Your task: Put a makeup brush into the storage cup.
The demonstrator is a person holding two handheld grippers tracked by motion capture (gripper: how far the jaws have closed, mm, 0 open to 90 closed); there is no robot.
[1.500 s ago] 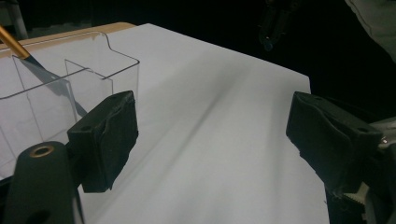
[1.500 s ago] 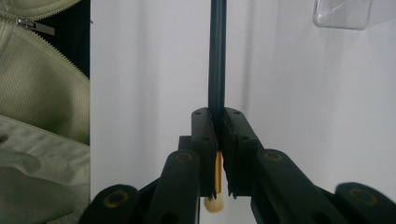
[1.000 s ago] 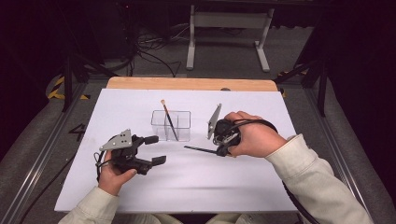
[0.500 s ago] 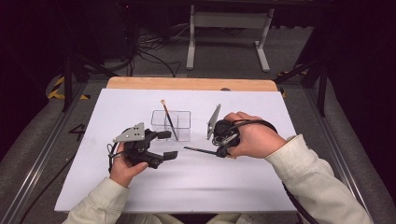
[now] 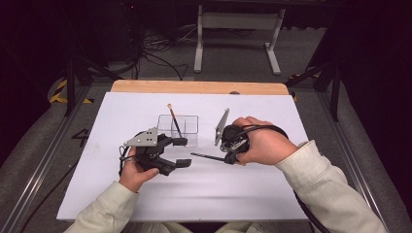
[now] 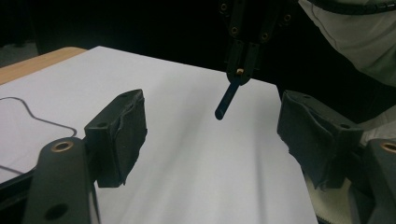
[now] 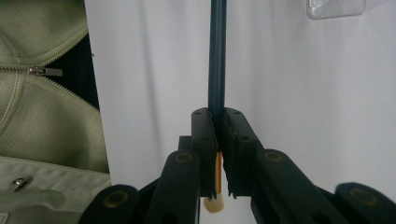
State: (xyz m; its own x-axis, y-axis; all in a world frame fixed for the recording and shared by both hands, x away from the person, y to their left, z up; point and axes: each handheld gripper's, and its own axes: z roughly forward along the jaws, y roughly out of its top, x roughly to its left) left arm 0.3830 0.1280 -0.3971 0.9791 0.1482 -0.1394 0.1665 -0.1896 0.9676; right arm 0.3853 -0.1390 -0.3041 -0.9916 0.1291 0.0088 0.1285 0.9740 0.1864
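My right gripper [image 5: 228, 158] [image 7: 218, 116] is shut on a dark blue brush [image 5: 206, 156] [image 7: 217, 56]. The handle sticks out leftward over the white sheet [image 5: 272, 194], and its pale bristles show behind the jaws. My left gripper [image 5: 183, 152] [image 6: 212, 135] is open just left of the handle's free end [image 6: 227, 100]. Its jaws have just been closing a little, with nothing between the pads. A clear plastic box [image 5: 189, 132] stands behind both grippers, and a second brush [image 5: 174, 121] leans in it.
The white sheet covers a wooden table [image 5: 194, 87]. A metal frame [image 5: 238, 22] and cables lie on the floor beyond it. The person's pale jacket [image 7: 42, 116] is close on the near side. The clear box's corner [image 7: 336, 8] lies ahead of the right gripper.
The left hand has moved right and slightly away from the person, bringing its gripper close to the free end of the held brush. The right hand and its brush have stayed put.
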